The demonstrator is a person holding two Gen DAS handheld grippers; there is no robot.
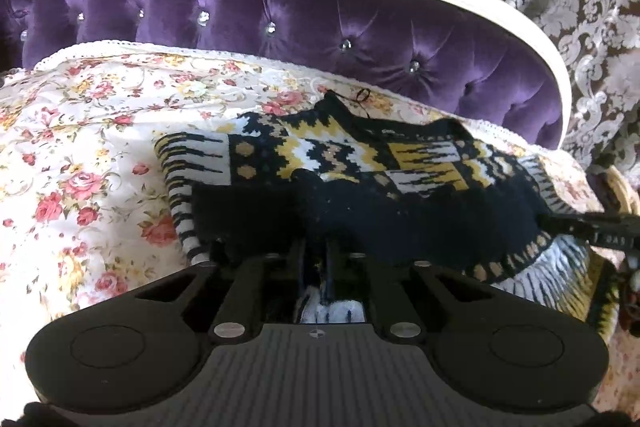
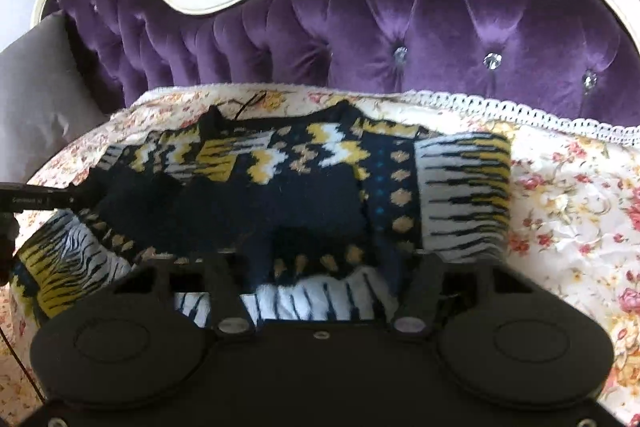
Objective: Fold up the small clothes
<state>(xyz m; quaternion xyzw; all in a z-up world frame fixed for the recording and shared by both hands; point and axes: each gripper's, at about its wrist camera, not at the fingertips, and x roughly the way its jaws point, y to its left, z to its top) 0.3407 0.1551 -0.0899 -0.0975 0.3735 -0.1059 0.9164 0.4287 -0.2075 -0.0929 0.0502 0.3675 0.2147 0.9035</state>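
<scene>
patterned knit garment (image 1: 360, 167) on floral cover (image 1: 80, 147), left gripper (image 1: 316, 259) clamped on hem

one knit garment (image 1: 352, 167), two tools (image 1: 316, 259)

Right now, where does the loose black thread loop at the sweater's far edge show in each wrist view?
Left wrist view: the thread loop lies right of centre, above the patterned knit sweater.
Right wrist view: the loop lies left of centre, at the sweater's far edge.
Shared landmark: the purple tufted sofa back behind it.
</scene>
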